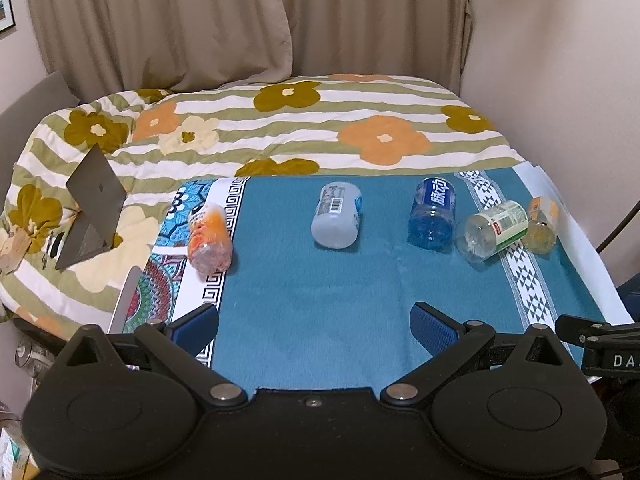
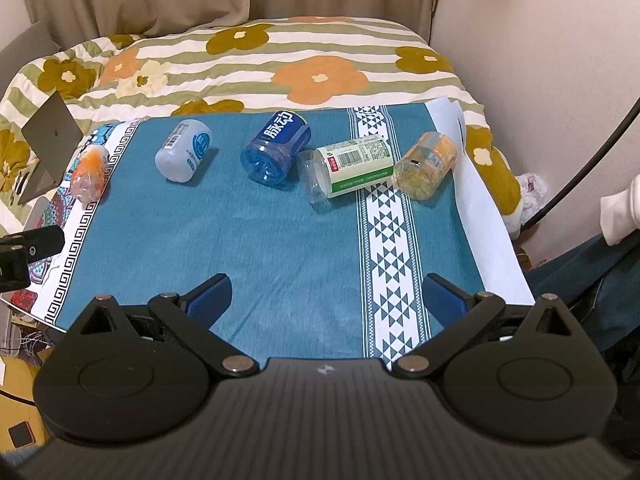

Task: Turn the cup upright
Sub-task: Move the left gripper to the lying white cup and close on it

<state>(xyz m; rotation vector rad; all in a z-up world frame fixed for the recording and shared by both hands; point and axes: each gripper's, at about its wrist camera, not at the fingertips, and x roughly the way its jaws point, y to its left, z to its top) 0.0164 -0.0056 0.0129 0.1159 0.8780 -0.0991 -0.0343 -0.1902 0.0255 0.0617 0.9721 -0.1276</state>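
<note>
Several plastic cups lie on their sides in a row on a teal cloth (image 1: 312, 292) (image 2: 248, 236). From left: an orange cup (image 1: 210, 238) (image 2: 90, 172), a white cup (image 1: 337, 215) (image 2: 185, 155), a blue cup (image 1: 433, 213) (image 2: 277, 147), a clear cup with a green label (image 1: 493, 230) (image 2: 349, 167), and a yellow-orange cup (image 1: 542, 224) (image 2: 426, 164). My left gripper (image 1: 314, 330) is open and empty, well short of the row. My right gripper (image 2: 326, 300) is open and empty, also near the cloth's front edge.
A flowered quilt (image 1: 320, 120) covers the bed behind the cloth. An open laptop (image 1: 94, 208) (image 2: 48, 144) stands at the left. Curtains and a wall lie behind and to the right. Part of the other gripper (image 1: 600, 340) (image 2: 24, 252) shows at each view's side.
</note>
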